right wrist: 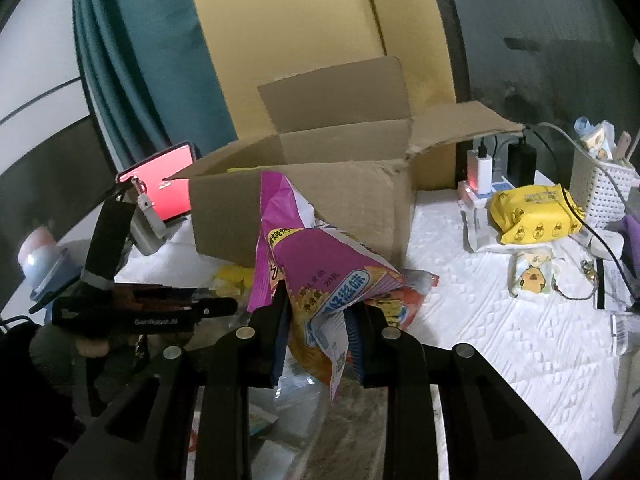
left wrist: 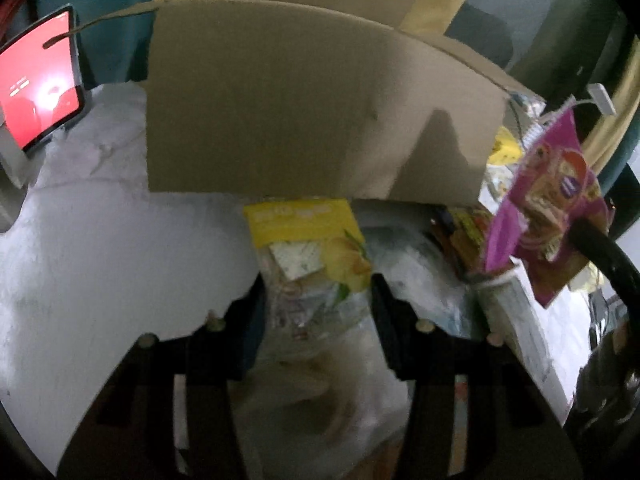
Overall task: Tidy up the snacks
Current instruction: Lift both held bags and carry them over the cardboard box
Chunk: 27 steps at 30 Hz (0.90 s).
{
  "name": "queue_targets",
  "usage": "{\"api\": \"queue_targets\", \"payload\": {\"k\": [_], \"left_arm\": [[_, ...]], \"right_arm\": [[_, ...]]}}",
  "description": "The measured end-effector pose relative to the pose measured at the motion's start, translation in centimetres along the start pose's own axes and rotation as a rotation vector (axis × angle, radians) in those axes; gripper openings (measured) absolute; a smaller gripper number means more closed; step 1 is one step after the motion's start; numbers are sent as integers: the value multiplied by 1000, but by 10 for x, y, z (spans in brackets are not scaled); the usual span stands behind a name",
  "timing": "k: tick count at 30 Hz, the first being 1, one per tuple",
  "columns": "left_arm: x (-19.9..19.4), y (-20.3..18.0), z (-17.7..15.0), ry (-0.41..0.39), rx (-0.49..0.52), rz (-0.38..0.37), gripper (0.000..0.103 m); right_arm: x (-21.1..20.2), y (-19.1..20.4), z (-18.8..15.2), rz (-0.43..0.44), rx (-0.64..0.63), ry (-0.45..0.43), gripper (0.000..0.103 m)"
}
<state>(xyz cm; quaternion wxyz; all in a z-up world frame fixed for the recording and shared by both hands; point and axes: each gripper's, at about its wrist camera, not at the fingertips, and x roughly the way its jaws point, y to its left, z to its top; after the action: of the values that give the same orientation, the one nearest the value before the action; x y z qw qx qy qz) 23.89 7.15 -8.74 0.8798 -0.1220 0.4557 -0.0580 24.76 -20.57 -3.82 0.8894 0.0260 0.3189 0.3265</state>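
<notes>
Purple crinkly snack bag sits pinched in the right gripper jaws, held up before the one cardboard box. Left gripper jaws clamp a clear-and-yellow cracker pack over the desk. Both packets look light, soft and slippery; grabbing a sealed edge seems safest.

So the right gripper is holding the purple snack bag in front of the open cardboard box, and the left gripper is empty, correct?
Not quite. The left gripper is not empty: in the left wrist view its jaws are closed on a clear snack packet with a yellow top. The rest stands: the right gripper holds the purple snack bag in front of the open cardboard box.
</notes>
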Motion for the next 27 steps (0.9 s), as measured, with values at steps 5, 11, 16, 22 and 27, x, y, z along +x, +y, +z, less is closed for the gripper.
{"api": "queue_targets", "payload": {"k": [5,11,16,22,27], "left_arm": [[-13,-9,-16,-27,12,-31,50],[-37,-18,-31,-65,29,-59,50],[-49,-27,-24,-122,56,-68,50],[-66,-31,-2,-194,79,-69,50],[-80,-31,18,-255,103,-61,50]], "right_arm": [[-11,18,-1,-12,-28,-4,28],[-21,33,-1,-22,-51,-13,28],[-25,40,1,-37,-65,-19,28],[-28,43,8,-49,-76,-31,28],[-30,43,20,-63,-92,-49,28]]}}
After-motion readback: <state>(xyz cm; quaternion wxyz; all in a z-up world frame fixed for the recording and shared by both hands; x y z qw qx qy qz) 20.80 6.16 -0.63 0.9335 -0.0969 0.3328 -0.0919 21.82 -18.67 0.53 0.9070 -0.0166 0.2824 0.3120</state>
